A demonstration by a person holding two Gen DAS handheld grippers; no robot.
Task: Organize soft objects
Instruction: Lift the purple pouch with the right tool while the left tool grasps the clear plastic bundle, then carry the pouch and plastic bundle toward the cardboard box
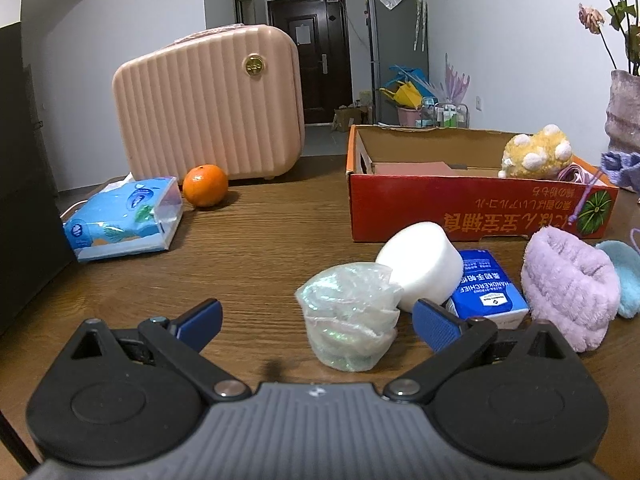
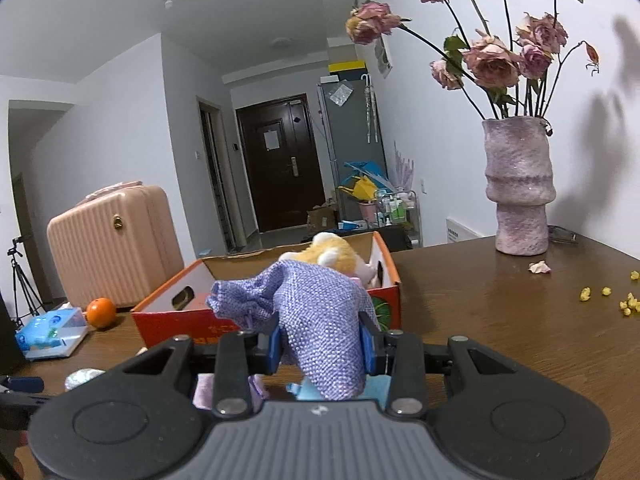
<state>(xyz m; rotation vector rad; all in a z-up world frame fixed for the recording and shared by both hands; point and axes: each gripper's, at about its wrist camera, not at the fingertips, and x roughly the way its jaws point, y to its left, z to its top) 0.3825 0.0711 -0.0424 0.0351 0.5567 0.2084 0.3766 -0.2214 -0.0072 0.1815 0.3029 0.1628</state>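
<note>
right tongs [image 2: 322, 346] are clamped on a limp, light purple woven pouch [image 2: 316, 320], near the red box [image 2: 256, 320]; grip mid-fabric. left tongs [image 1: 316, 318] gape around a crinkly iridescent bag [image 1: 350, 320] on the bench [image 1: 260, 240].

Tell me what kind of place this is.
Most likely a lived-in apartment: a wooden table stands before a hallway ending in a dark entrance door, with a vase of dried roses and a pink suitcase.

plain white walls [image 2: 120, 128], dark front door [image 2: 286, 164] down the hallway, grey fridge [image 2: 352, 128] beside it, cluttered cart [image 2: 394, 208], wooden bench [image 2: 520, 320], dried roses in a pink vase [image 2: 520, 188], soft indoor light
</note>
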